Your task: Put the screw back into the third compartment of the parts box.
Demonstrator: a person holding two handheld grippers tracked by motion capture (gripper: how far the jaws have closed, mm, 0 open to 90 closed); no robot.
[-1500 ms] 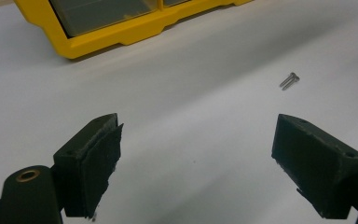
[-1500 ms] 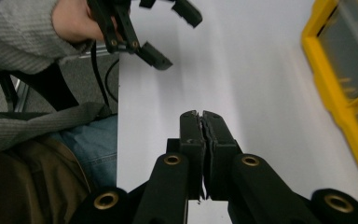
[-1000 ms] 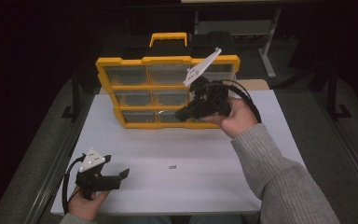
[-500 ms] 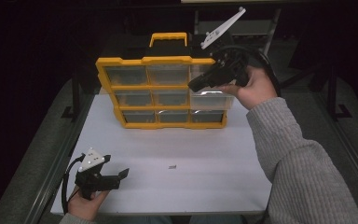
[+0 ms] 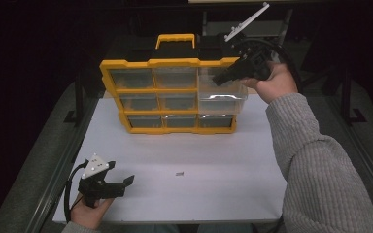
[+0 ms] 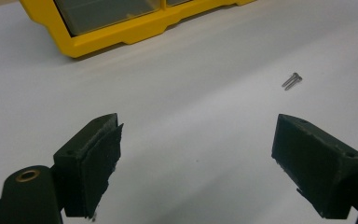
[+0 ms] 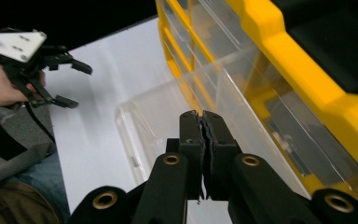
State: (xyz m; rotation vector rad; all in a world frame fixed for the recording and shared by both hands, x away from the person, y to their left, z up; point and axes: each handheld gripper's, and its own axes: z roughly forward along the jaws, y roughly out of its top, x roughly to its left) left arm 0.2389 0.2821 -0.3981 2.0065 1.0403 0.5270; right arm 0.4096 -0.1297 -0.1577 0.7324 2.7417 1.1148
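My right tongs point(image 5: 222, 77) are pressed together on nothing, up at the organizer's point(image 5: 126, 64) top right corner, at about one o'clock on the tabletop point(image 5: 252, 160). The clear drawer point(image 5: 222, 103) in the right column already stands pulled out towards me; I judge filling it is what's left. The small screw point(image 5: 179, 173) lies loose near six o'clock, its long axis pointing roughly from eight to two in the left gripper view. My left tongs point(image 6: 196, 154) stand wide apart just short of it, at seven o'clock.
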